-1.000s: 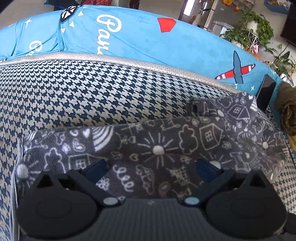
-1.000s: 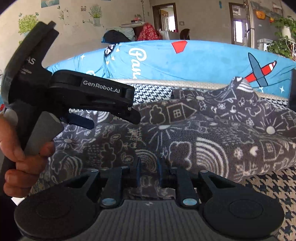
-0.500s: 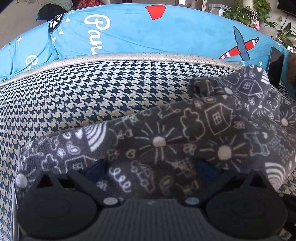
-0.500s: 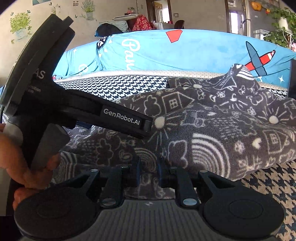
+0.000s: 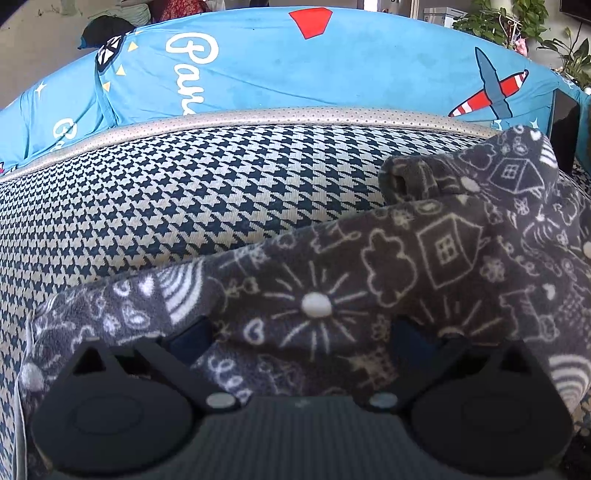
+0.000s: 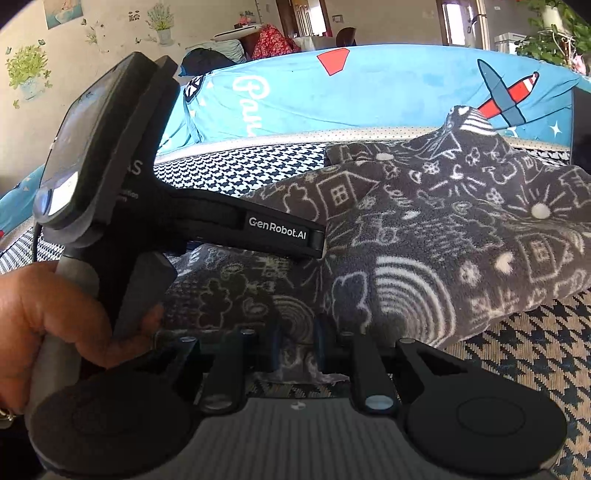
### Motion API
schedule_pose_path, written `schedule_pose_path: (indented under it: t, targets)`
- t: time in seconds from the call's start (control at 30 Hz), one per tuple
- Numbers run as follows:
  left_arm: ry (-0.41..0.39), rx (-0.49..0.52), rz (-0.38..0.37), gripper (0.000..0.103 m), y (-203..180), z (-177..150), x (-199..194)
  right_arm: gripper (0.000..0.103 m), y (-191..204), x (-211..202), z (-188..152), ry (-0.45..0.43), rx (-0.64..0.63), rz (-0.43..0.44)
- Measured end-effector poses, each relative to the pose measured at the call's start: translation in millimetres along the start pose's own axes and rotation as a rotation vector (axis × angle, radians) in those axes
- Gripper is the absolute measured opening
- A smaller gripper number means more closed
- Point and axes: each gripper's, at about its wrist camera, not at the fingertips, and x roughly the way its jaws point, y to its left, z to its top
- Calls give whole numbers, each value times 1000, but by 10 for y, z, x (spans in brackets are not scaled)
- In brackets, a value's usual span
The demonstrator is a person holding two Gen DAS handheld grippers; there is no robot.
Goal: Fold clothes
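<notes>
Fold step under way: grey patterned garment on houndstooth cushion, right hand-held gripper clamped on its edge, left hand-held gripper spread apart; left grasp probably next.

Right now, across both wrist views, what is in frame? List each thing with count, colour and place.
fleece garment: one, dark grey with white doodles, bunched on the cushion.
houndstooth cushion: one, navy and cream, under the garment.
blue cover: one, with plane print, behind the cushion.
potted plants: green, far right.
left gripper: black, fingers wide apart, garment between.
right gripper: black, fingers pinching the garment's edge.
hand: holding the left gripper's handle.
</notes>
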Motion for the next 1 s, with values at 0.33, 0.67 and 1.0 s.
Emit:
schedule_pose_path:
  t: [0.33, 0.67, 1.0]
  targets:
    - [19, -71, 25, 103, 15, 132, 154, 17, -21, -1, 27, 3, 22, 0]
    - [35, -166, 24, 103, 87, 323, 279, 17, -32, -4, 29, 0, 24, -3]
    - [38, -187, 26, 103, 131, 378, 327, 17, -53, 28, 27, -3, 27, 5]
